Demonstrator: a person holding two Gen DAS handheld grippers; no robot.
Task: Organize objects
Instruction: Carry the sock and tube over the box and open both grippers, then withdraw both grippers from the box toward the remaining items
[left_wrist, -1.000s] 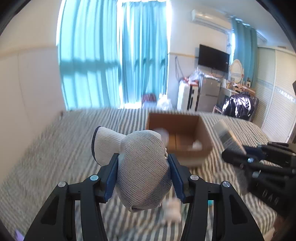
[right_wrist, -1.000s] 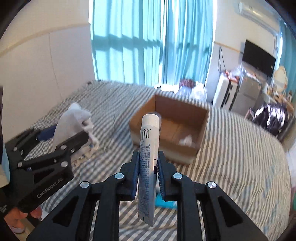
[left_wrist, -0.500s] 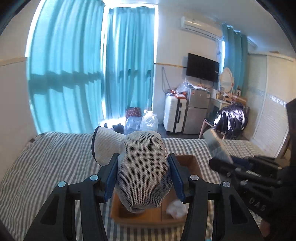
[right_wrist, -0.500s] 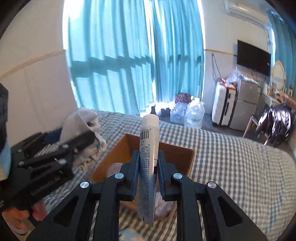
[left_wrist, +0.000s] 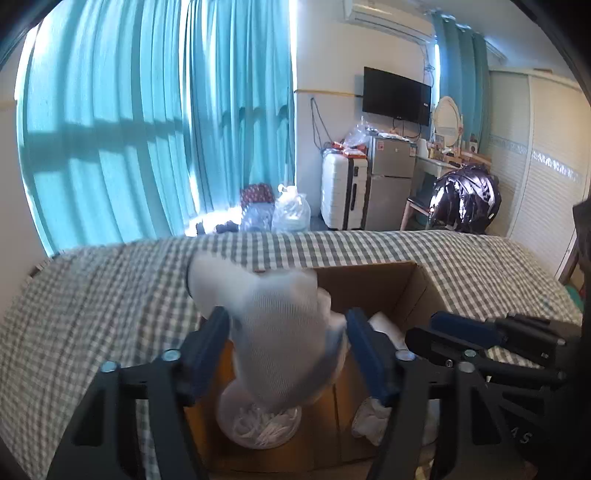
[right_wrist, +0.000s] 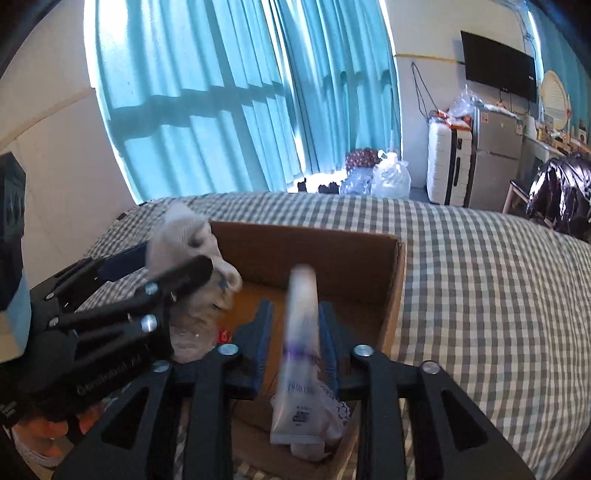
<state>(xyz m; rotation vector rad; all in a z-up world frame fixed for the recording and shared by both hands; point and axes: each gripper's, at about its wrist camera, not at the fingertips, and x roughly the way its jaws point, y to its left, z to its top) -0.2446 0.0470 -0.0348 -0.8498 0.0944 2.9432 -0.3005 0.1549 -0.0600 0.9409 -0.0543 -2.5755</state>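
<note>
Checked bed (left_wrist: 110, 295), cardboard box (right_wrist: 397, 295) at 12 o'clock.
We see left gripper (left_wrist: 288, 343) fingers spread around blurred sock (left_wrist: 284, 332); right gripper (right_wrist: 295, 339) fingers spread beside tube (right_wrist: 299, 362).

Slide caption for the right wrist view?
Right claw open, white tube dropping into the cardboard box on the checked bed.

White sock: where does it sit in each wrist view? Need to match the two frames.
Left wrist: white sock at centre, blurred, between the left gripper's open fingers, above the cardboard box.
Right wrist: same sock at left, by the left gripper, at the box's left edge.
Shared landmark: white suitcase.
</note>
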